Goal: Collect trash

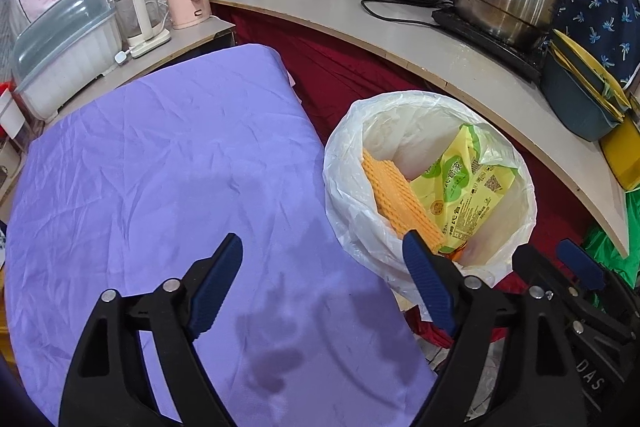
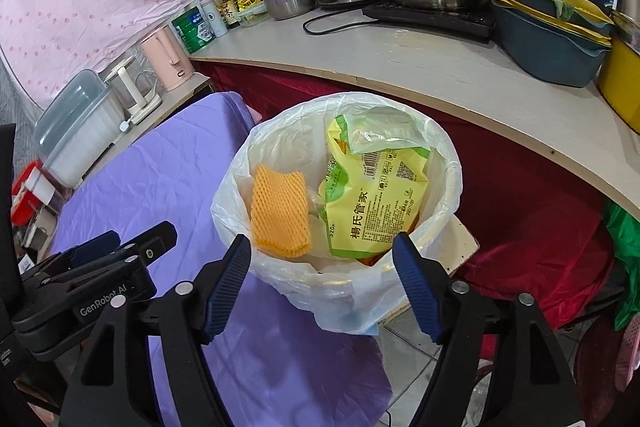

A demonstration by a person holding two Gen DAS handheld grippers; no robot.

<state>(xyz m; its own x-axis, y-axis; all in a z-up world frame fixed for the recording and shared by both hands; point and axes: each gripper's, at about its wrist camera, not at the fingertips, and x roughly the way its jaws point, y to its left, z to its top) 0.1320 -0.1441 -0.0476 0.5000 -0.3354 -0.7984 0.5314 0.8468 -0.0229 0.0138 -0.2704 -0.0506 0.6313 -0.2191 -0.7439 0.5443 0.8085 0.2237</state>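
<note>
Hovering empty and spread, both claws, left claw (image 1: 322,281) and right claw (image 2: 322,281), are being held by the lined trash bin (image 2: 444,147); the foam net (image 2: 280,213) and snack bag (image 2: 376,207) are lying inside, so more trash is being awaited, judging by the bare purple tabletop (image 1: 160,155).

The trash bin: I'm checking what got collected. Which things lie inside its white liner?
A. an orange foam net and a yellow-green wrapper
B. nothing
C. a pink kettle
A: inside the trash bin lie an orange foam net and a yellow-green wrapper.
</note>
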